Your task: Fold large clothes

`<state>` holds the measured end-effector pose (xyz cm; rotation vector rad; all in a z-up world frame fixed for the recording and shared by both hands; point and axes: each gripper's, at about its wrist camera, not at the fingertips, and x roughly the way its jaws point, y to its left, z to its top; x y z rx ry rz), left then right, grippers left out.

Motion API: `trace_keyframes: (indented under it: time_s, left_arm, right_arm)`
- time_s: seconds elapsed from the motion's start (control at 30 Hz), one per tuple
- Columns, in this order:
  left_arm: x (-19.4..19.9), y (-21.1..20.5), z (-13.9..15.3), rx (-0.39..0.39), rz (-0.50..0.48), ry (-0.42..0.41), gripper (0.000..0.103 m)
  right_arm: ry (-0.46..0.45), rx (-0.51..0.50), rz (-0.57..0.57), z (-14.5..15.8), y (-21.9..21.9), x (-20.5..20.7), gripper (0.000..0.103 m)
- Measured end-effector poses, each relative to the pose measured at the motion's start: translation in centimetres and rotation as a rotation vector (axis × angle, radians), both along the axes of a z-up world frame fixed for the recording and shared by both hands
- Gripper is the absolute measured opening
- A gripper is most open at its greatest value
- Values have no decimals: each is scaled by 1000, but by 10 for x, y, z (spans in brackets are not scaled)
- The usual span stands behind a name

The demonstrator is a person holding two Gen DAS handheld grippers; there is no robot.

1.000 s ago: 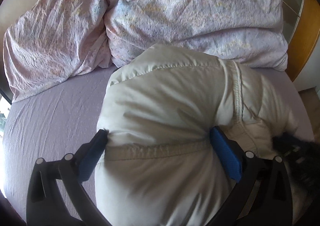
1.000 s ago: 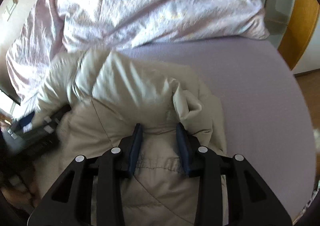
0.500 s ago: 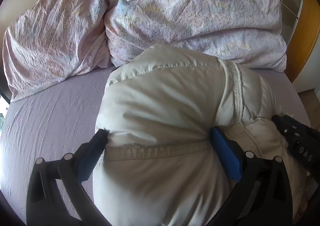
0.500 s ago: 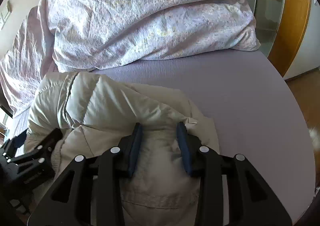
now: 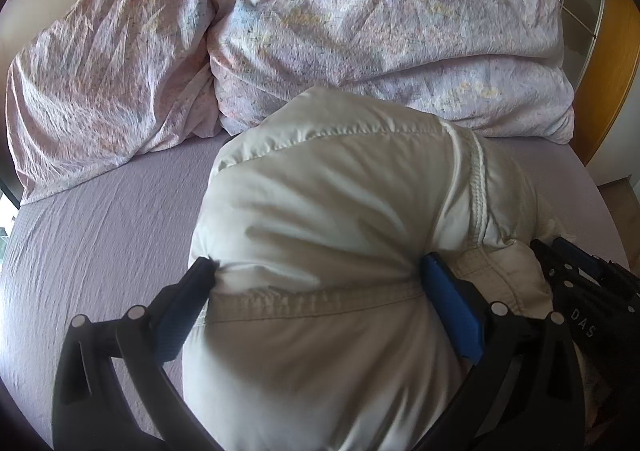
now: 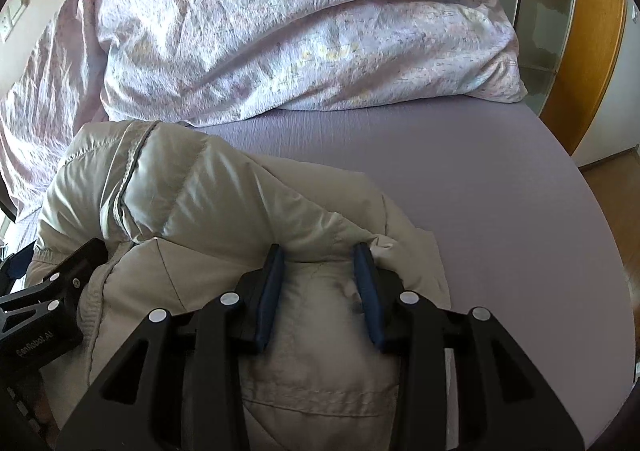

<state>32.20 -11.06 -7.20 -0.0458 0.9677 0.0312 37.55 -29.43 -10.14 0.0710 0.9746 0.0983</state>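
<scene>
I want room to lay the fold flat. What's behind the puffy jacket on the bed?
Behind the jacket a rumpled floral duvet is piled on the lilac sheet. Whether the two touch is hidden by the jacket's bulk.

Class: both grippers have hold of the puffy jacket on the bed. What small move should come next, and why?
Probably lower both grips and press: the left gripper and right gripper each pinch the jacket, whose folded bulk bulges above the sheet.

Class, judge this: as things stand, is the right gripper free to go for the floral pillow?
Probably not: the right gripper is clamped on a bunch of the puffy beige jacket, though bare sheet lies before the pillow.
</scene>
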Motion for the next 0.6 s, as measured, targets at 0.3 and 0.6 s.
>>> trace_keyframes:
  time_s: [0.3,0.6]
  left_arm:
    - [-2,0,-2,7,4,-29,101]
    - [-1,1,-3,12,8,-42,101]
  right_arm:
    - [-24,0,8,-4,1,-1,39]
    - [-37,-2,13,-6,1,1,39]
